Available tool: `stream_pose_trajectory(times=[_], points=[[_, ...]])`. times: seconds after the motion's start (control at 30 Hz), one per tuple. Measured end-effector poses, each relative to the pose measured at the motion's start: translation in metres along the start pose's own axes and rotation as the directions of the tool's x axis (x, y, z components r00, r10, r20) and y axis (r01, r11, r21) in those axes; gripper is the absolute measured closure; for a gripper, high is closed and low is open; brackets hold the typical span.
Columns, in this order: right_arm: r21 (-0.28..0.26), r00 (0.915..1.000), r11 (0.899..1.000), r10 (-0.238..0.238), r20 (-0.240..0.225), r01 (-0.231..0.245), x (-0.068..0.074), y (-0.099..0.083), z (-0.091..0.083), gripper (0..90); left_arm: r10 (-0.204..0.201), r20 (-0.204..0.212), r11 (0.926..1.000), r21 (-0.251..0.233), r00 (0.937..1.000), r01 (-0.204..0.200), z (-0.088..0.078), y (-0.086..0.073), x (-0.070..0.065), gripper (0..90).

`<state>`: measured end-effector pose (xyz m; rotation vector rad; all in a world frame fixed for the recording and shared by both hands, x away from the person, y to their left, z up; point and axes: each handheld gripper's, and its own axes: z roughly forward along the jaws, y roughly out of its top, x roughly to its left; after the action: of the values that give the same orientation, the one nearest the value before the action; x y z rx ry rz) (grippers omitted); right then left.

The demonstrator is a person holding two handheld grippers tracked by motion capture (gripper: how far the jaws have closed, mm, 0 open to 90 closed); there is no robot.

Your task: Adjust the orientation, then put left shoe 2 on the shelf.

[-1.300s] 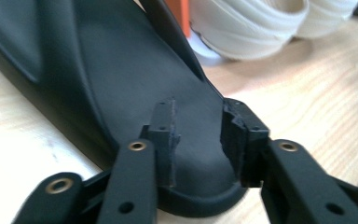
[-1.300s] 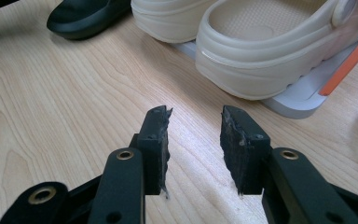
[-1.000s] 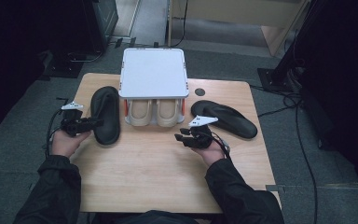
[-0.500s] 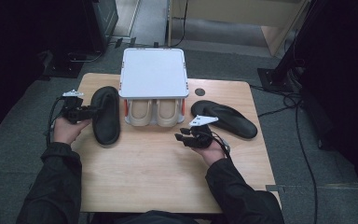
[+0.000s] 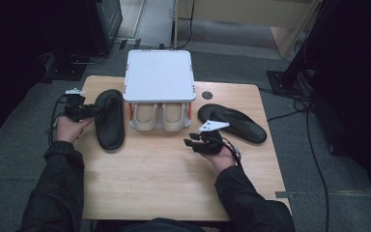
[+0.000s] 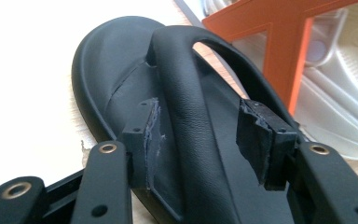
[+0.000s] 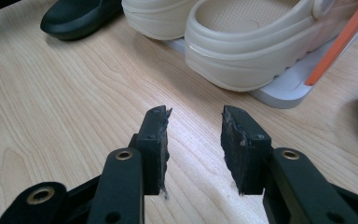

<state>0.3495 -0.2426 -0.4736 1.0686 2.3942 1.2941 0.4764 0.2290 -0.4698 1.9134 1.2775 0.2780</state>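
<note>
Black flip-flop [image 5: 109, 119] lies at the left of the wooden table [image 5: 164, 179], just beside the small shoe rack [image 5: 159, 75], toe end toward the person. The left gripper [image 5: 88, 111] reaches over its edge from the left side. In the left gripper view its jaws stand apart on either side of the sandal's smooth, rounded strap [image 6: 186, 98]; the left pad [image 6: 150, 140] sits against or very near the strap, while the right pad [image 6: 256, 140] is clear of it, so nothing is clamped. The pads look worn and frayed at their edges. The strap is matte black and padded, and the footbed [image 6: 107, 65] dips inside a raised rim.

At the middle, the rack has a flat white top and orange side struts [image 6: 289, 42]. Under it sit two cream clogs [image 5: 161, 116], side by side, of thick moulded foam with ridged soles [image 7: 242, 74].

Right of centre, the right gripper [image 5: 192, 143] hovers low over bare wood in front of the clogs, jaws parted with a clear gap and holding nothing; its grey plate [image 5: 213, 126] shows on top. Its pads [image 7: 156, 144] are ragged too. The tabletop is pale, with visible grain.

Farthest right lies a second black flip-flop [image 5: 234, 123], angled across the table just beyond the right hand [image 5: 222, 157].
</note>
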Motion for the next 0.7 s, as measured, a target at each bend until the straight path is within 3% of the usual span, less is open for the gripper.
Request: stream_pose_trajectory(times=[0.43,0.7], points=[[-0.004,0.9999,1.000,0.003,0.010,-0.003,0.000,-0.002,-0.002,61.8,0.003,-0.001,0.9994,0.035,1.0000,-0.003,0.022,-0.005,0.006,50.2],[0.002,1.0000,1.000,-0.001,0.008,0.001,0.001,-0.002,-0.001,61.7,0.005,0.025,0.9991,0.042,0.9997,-0.006,0.029,-0.006,0.003,60.0]])
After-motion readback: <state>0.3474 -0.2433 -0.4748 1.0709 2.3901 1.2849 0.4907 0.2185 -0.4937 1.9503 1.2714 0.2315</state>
